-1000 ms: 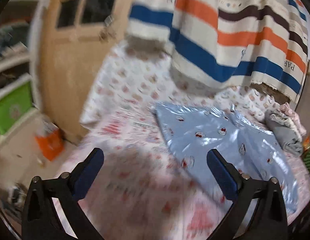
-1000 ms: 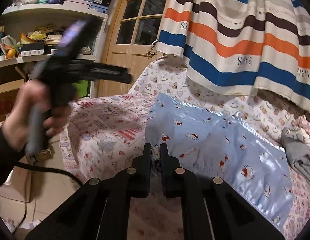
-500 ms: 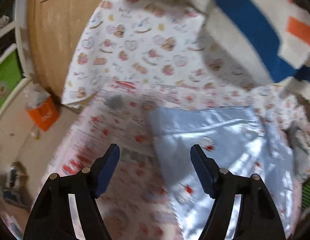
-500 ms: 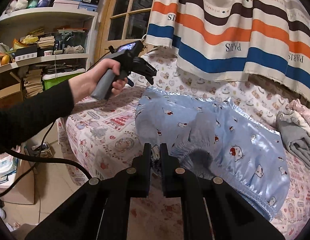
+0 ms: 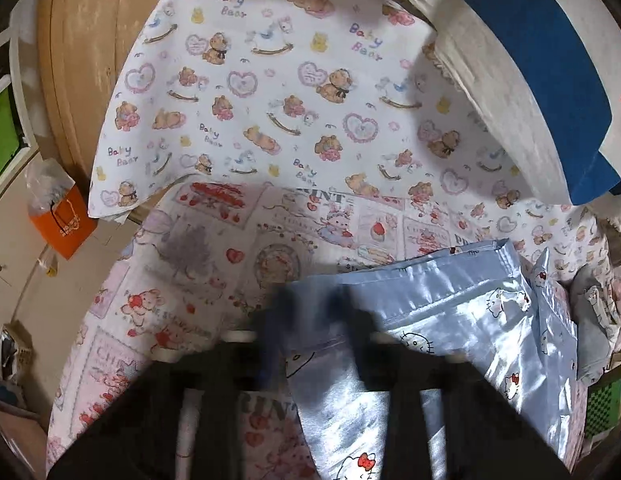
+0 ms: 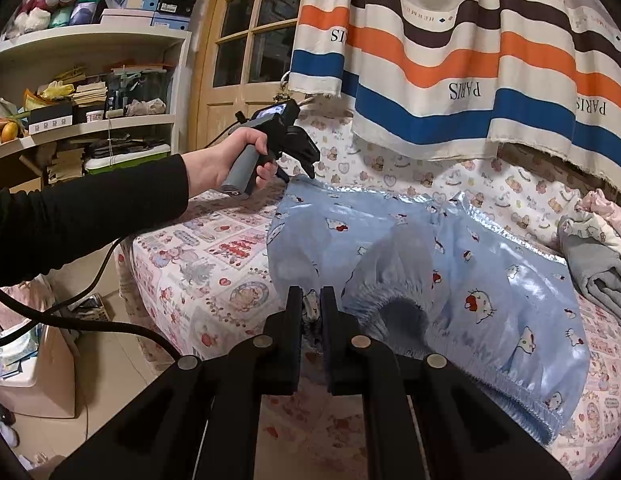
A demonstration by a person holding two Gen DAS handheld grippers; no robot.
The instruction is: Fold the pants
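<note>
Blue pants [image 6: 450, 264] lie lengthwise across the bed [image 6: 214, 256], waistband nearest.

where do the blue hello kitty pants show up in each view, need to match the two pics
Left wrist view: the blue pants fill the lower right, with one corner between the blurred fingers of the left gripper.
Right wrist view: the pants spread across the centre and right, with the right gripper shut on the near edge.
Shared landmark: the striped curtain, hanging above the bed in both.
</note>
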